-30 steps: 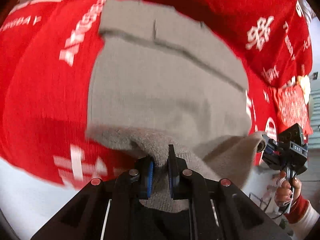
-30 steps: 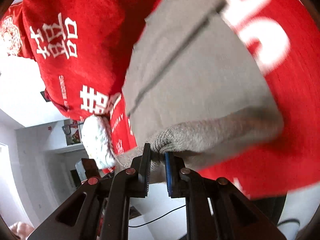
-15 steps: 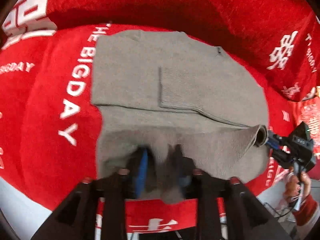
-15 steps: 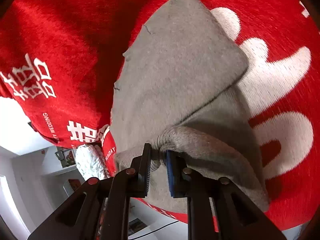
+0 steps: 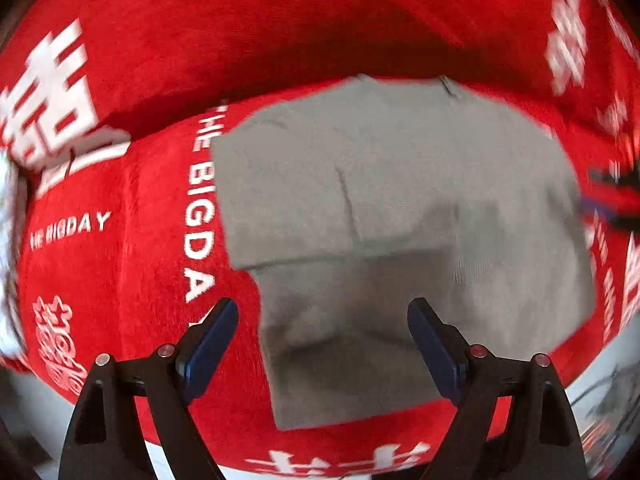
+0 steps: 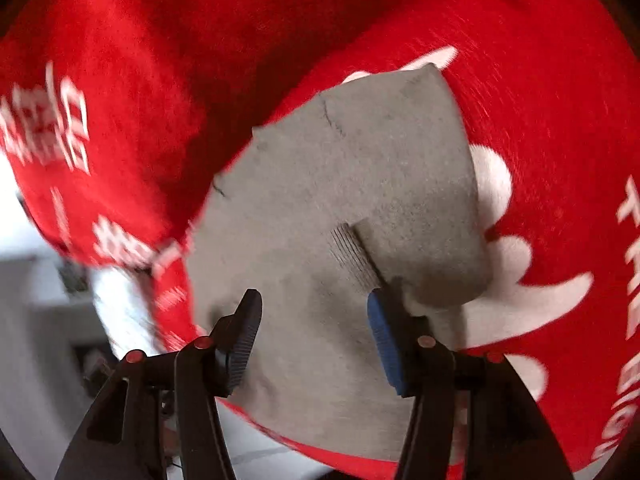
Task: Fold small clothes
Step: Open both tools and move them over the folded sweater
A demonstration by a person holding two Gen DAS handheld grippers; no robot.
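Note:
A small grey knit garment [image 5: 400, 220] lies folded flat on a red blanket [image 5: 120, 184] with white lettering. My left gripper [image 5: 324, 344] is open and empty, its jaws wide apart just above the garment's near edge. In the right wrist view the same grey garment [image 6: 340, 208] lies folded, with a ribbed edge showing by the right finger. My right gripper [image 6: 316, 336] is open and empty above the garment's near part. The right gripper shows blurred at the right edge of the left wrist view [image 5: 616, 196].
The red blanket [image 6: 540, 128] covers the whole work surface and drops off at its near edge. Beyond that edge there is pale floor [image 5: 600, 384] and a white room with blurred furniture [image 6: 48, 288]. A white fluffy thing [image 5: 8, 264] lies at the far left.
Both grippers held the grey garment's edge, carried it forward over itself, then opened and let go. The garment now lies folded on the blanket.

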